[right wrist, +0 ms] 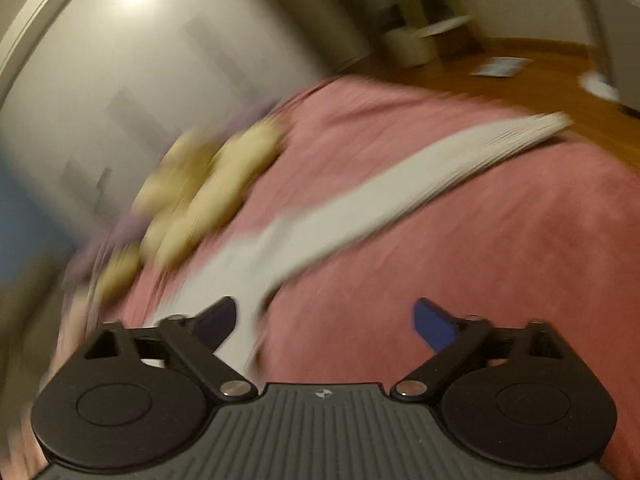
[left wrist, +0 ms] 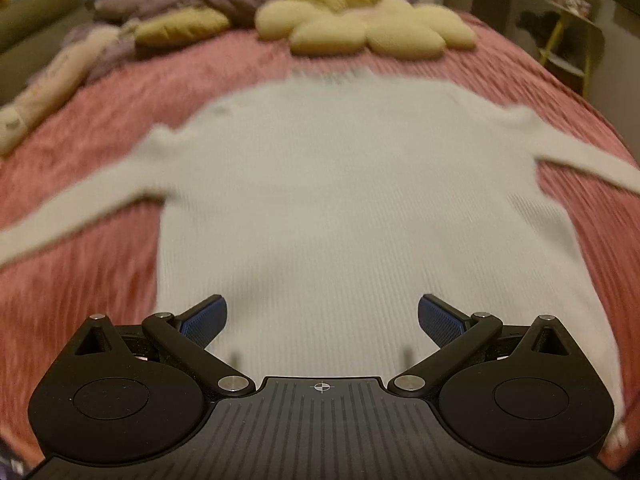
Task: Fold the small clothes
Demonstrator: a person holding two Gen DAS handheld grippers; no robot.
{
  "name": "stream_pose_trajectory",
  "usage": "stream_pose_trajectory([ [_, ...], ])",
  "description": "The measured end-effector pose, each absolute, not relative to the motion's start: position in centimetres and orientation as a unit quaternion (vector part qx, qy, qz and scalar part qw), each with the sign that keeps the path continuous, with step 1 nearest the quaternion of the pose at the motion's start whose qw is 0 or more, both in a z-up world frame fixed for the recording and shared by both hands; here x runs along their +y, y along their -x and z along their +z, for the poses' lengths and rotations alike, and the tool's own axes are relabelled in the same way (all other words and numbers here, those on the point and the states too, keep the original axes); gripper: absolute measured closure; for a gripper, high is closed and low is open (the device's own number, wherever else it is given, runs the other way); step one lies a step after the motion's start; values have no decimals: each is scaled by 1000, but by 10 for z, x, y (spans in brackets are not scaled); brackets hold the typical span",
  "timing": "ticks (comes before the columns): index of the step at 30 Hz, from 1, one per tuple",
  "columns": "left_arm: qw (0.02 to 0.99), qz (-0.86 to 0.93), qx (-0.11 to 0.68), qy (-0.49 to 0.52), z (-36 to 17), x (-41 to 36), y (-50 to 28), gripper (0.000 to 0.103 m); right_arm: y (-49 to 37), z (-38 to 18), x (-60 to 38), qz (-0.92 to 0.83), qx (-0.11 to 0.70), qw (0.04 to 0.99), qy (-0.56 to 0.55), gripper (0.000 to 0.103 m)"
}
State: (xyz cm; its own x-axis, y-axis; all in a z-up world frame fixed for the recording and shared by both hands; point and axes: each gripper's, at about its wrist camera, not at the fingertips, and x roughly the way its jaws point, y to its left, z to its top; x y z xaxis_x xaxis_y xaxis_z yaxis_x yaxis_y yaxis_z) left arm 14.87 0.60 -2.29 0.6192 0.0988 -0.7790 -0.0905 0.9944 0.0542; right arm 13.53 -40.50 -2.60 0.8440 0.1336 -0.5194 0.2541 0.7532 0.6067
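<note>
Parted jaws over white sweater's point(left wrist: 320, 200) hem

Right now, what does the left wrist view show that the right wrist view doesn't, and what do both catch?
Only the left wrist view shows the whole sweater lying flat, body and both sleeves spread, with the left gripper open over its hem, plus the purple blanket behind.

Only the right wrist view shows the wooden floor past the bed edge, and the right gripper open, fingers apart, near one sleeve. It is heavily blurred.

Both show the pink bedspread and the yellow flower pillow.
</note>
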Motion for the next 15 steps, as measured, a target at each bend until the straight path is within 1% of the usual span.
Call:
stream_pose_trajectory([
  [2,909,67,411,-12,-25,6,-170,0,-156,-31,-443,-87,265,881,-381,37],
  [3,913,72,400,-15,-27,6,-178,0,-166,-36,-461,-113,258,874,-396,43],
  [4,917,74,392,-19,-31,6,-188,0,-173,-40,-476,-134,253,867,-408,52],
  [6,914,84,395,-27,-41,6,-205,0,-187,-52,-505,-176,251,849,-430,56],
  [8,911,87,403,-28,-52,8,-216,0,-198,-65,-525,-198,252,831,-455,64],
  [9,907,88,410,-25,-57,9,-221,0,-203,-72,-533,-207,254,822,-465,64],
  [12,897,83,434,0,-72,18,-225,0,-209,-87,-549,-222,248,803,-495,69],
  [14,900,82,427,32,-77,26,-219,0,-210,-95,-557,-223,235,799,-506,71],
  [15,901,79,423,45,-79,31,-216,0,-212,-96,-560,-224,233,800,-505,74],
])
